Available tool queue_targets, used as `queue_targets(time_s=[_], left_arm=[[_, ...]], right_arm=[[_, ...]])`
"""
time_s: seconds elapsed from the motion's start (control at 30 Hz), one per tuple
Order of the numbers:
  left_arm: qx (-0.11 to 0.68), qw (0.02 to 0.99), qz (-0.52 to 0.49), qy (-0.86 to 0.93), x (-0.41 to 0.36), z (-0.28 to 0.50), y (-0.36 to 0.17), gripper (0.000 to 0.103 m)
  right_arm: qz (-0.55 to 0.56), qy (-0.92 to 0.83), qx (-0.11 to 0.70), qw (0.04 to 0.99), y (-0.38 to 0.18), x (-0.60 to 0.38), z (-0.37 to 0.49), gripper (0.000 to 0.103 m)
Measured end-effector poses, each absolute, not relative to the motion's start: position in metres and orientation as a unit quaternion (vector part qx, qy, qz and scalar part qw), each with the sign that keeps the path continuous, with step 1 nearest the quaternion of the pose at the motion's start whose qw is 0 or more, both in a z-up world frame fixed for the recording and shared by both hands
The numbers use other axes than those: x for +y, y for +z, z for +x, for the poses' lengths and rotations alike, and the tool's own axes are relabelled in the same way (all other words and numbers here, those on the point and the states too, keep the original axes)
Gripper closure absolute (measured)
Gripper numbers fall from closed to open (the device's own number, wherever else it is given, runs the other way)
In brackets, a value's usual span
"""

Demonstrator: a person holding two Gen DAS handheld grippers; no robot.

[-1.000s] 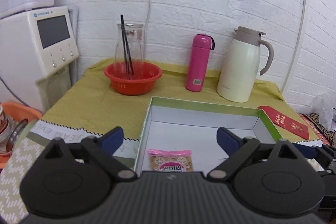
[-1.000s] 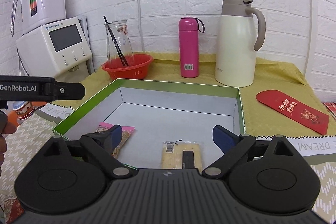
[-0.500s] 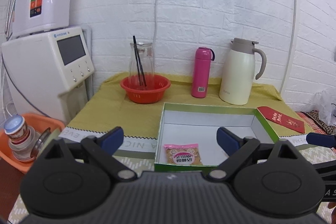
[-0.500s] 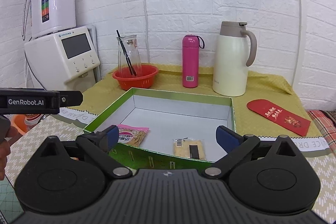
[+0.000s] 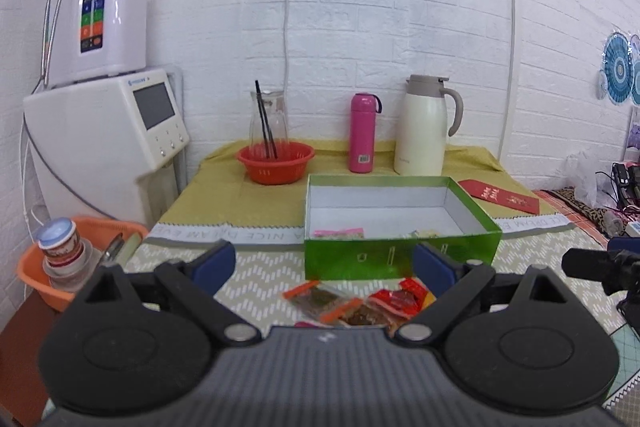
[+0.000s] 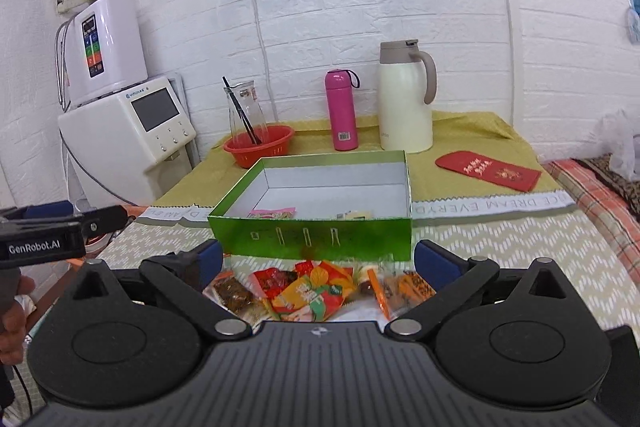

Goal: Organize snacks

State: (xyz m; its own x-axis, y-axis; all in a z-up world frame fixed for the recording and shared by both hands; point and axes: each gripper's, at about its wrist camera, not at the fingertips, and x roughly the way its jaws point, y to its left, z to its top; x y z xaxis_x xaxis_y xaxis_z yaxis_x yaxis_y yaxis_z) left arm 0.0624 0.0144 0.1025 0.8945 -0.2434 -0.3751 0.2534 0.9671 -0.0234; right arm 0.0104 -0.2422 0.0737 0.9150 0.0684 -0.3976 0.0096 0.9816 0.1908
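Note:
A green box (image 5: pixel 400 259) (image 6: pixel 316 237) with a white inside stands open on the table. A pink snack packet (image 5: pixel 339 233) (image 6: pixel 273 214) and a yellow packet (image 6: pixel 354 215) lie in it. A pile of loose snack packets (image 5: pixel 352 307) (image 6: pixel 316 291) lies on the cloth in front of the box. My left gripper (image 5: pixel 322 267) is open and empty, above the pile. My right gripper (image 6: pixel 318 259) is open and empty, above the pile on its right side.
An orange basket with a glass jug (image 5: pixel 275 163), a pink bottle (image 5: pixel 363 133), a cream thermos (image 5: pixel 424 129) and a red envelope (image 5: pixel 498 195) stand behind the box. A white water machine (image 5: pixel 108 131) and an orange basin (image 5: pixel 72 263) are at the left.
Both grippers have pulled back from over the box toward the table's front. The packets they were over stay in the box, and the loose snack pile has come into view.

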Motion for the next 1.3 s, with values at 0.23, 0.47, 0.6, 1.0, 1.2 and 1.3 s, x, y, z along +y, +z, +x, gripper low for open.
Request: queue_targets(time_s=[0.23, 0.47, 0.6, 1.0, 1.2, 1.3], left_arm=[[0.223, 0.968, -0.005, -0.115, 0.036, 0.034, 0.065, 0.009], [0.238, 0.96, 0.003, -0.145, 0.028, 0.013, 0.044, 0.009], [0.24, 0.958, 0.009, -0.157, 0.018, -0.001, 0.032, 0.009], [0.286, 0.935, 0.003, -0.21, 0.001, -0.002, 0.004, 0.009], [0.302, 0.923, 0.0, -0.24, -0.008, 0.003, 0.0, 0.01], [0.301, 0.921, 0.013, -0.246, -0.016, 0.004, -0.001, 0.012]], right_arm=[[0.076, 0.052, 0.203, 0.975, 0.056, -0.241, -0.036, 0.0], [0.067, 0.042, 0.173, 0.982, 0.055, -0.252, -0.065, 0.0], [0.076, 0.03, 0.201, 0.976, 0.025, -0.251, -0.06, 0.0], [0.09, 0.056, 0.265, 0.959, -0.028, -0.231, -0.031, 0.0], [0.129, 0.039, 0.268, 0.954, -0.028, -0.254, -0.005, 0.0], [0.14, 0.036, 0.275, 0.951, -0.032, -0.258, 0.008, 0.0]])
